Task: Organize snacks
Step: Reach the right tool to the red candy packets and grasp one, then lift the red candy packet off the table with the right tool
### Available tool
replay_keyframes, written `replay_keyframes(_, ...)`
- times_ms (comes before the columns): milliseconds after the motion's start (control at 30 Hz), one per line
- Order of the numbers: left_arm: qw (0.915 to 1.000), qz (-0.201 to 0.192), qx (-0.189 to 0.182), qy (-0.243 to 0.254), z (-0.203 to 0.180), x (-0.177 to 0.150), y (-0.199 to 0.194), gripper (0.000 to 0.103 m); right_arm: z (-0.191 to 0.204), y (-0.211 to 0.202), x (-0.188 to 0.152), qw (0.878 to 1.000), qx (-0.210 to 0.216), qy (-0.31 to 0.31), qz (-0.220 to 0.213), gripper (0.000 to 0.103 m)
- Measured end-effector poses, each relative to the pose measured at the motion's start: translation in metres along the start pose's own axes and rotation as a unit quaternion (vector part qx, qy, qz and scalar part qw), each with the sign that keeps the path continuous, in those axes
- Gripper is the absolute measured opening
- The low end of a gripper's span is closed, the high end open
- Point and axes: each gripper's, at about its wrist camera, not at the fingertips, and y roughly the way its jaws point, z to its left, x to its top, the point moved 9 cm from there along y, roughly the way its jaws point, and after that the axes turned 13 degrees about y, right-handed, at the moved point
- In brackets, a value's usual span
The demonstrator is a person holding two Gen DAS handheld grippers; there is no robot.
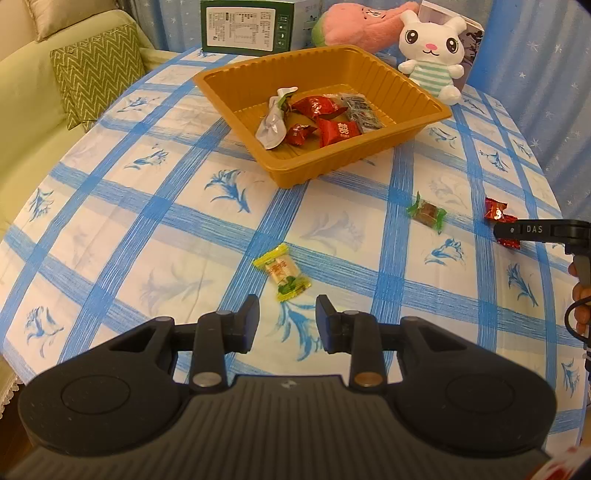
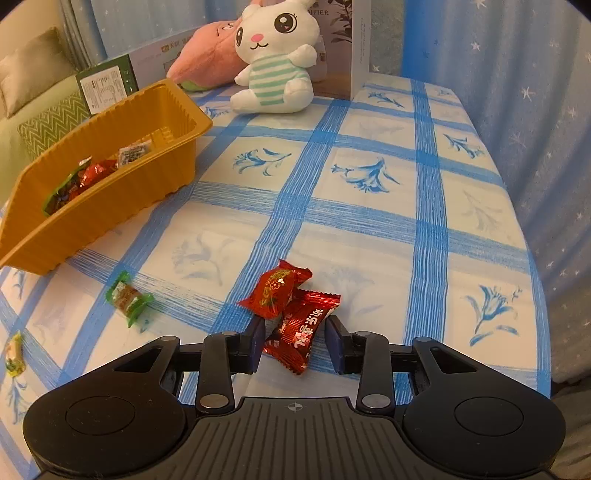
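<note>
An orange tray [image 1: 406,99] [image 2: 110,199] at the back of the table holds several wrapped snacks. Loose on the blue-checked cloth lie a yellow-green candy [image 1: 282,273] [image 2: 14,352], a green-wrapped candy [image 1: 426,214] [image 2: 127,297] and two red packets. My left gripper [image 1: 286,317] is open and holds nothing, with the yellow-green candy just beyond its fingertips. My right gripper [image 2: 295,341] straddles the nearer red packet [image 2: 295,336]. Its left pad touches the wrapper, and a strip of cloth shows beside the right pad. The other red packet [image 2: 273,290] lies against it, just ahead.
A white plush rabbit [image 1: 432,55] [image 2: 275,62], a pink plush [image 1: 354,26] and a green box [image 1: 243,26] stand behind the tray. A sofa with a zigzag cushion [image 1: 96,70] is on the left. Blue curtains hang past the table's right edge [image 2: 532,236].
</note>
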Motion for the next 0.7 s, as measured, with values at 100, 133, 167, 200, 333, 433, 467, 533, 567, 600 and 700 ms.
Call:
replay_keyframes(100, 1.0000, -0.002, -0.003, 0.002, -0.002, 0.003, 0.003, 0.030, 0.001, 0.002, 0.001, 1.000, -0.013, -0.020, -0.005, 0.029)
replay_keyframes(133, 1.0000, -0.003, -0.004, 0.003, -0.002, 0.004, 0.004, 0.030, 0.001, 0.003, 0.001, 0.999, -0.016, -0.030, -0.008, 0.027)
replay_keyframes(167, 1.0000, -0.004, -0.004, 0.004, -0.003, 0.004, 0.006, 0.030, 0.001, 0.003, 0.001, 0.999, -0.014, -0.035, -0.008, 0.026)
replay_keyframes(200, 1.0000, -0.005, -0.005, 0.005, -0.003, 0.005, 0.007, 0.030, 0.001, 0.002, 0.001, 0.999, -0.011, -0.035, -0.009, 0.026)
replay_keyframes(333, 0.9999, -0.009, -0.007, 0.005, -0.004, 0.007, 0.010, 0.030, -0.003, 0.000, 0.001, 1.000, -0.001, -0.029, -0.007, 0.023)
replay_keyframes(433, 0.9999, -0.012, -0.007, 0.004, -0.004, 0.008, 0.013, 0.030, -0.007, -0.004, 0.001, 1.000, 0.008, -0.023, -0.006, 0.022)
replay_keyframes(467, 0.9999, -0.014, -0.007, 0.004, -0.003, 0.008, 0.014, 0.030, -0.008, -0.006, 0.002, 1.000, 0.010, -0.021, -0.007, 0.022)
replay_keyframes(533, 0.9998, -0.017, -0.008, 0.002, -0.003, 0.009, 0.016, 0.030, -0.009, -0.011, 0.003, 1.000, 0.014, -0.017, -0.009, 0.022)
replay_keyframes(567, 0.9998, -0.019, -0.008, 0.001, -0.004, 0.009, 0.017, 0.030, -0.010, -0.014, 0.003, 1.000, 0.016, -0.015, -0.010, 0.022)
replay_keyframes(600, 0.9997, -0.022, -0.008, 0.000, -0.003, 0.009, 0.017, 0.030, -0.011, -0.017, 0.004, 1.000, 0.019, -0.013, -0.012, 0.022)
replay_keyframes(700, 0.9995, -0.031, -0.007, -0.006, -0.003, 0.011, 0.021, 0.030, -0.013, -0.029, 0.006, 0.999, 0.029, -0.004, -0.020, 0.022)
